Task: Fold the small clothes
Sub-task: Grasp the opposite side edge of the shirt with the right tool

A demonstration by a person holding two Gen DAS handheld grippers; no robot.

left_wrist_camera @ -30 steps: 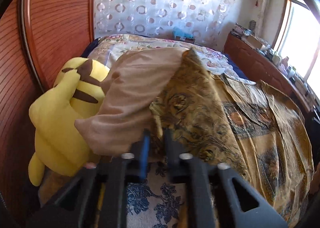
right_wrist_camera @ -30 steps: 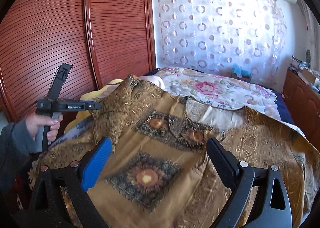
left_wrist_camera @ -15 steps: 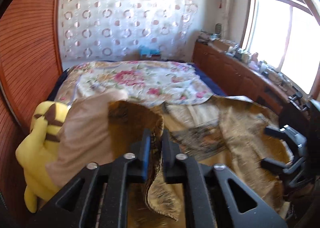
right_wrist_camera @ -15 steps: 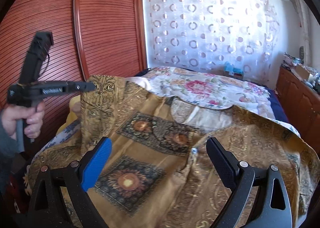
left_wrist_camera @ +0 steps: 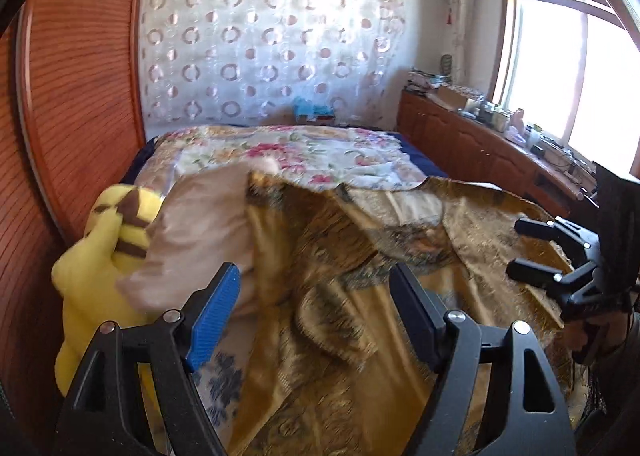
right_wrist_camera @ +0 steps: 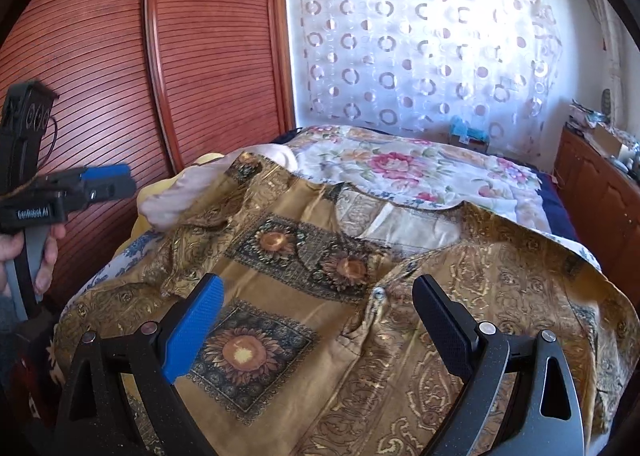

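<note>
Garment: the gold patterned shirt [right_wrist_camera: 360,296] is lying spread over the bed [right_wrist_camera: 400,164], its long axis running left to right across both views, collar toward the far side.
Left gripper [left_wrist_camera: 316,320]: its fingers are standing wide apart and holding nothing, hovering above the shirt's left sleeve, which is looking blurred and is probably falling.
Right gripper [right_wrist_camera: 316,320]: its fingers are also standing apart and empty, hanging over the buttoned front.
Key relation: the shirt is lying directly ahead of and below both grippers; the left gripper is nearer the sleeve by the yellow plush toy [left_wrist_camera: 92,256], the right gripper nearer the button line and the right half.
Change: half a second ago the left fingers were pinching the sleeve edge and lifting it; now they are opening and the cloth is dropping back onto the shirt body.
Beside it: a beige cloth [left_wrist_camera: 200,224] is bunching between toy and sleeve.
</note>
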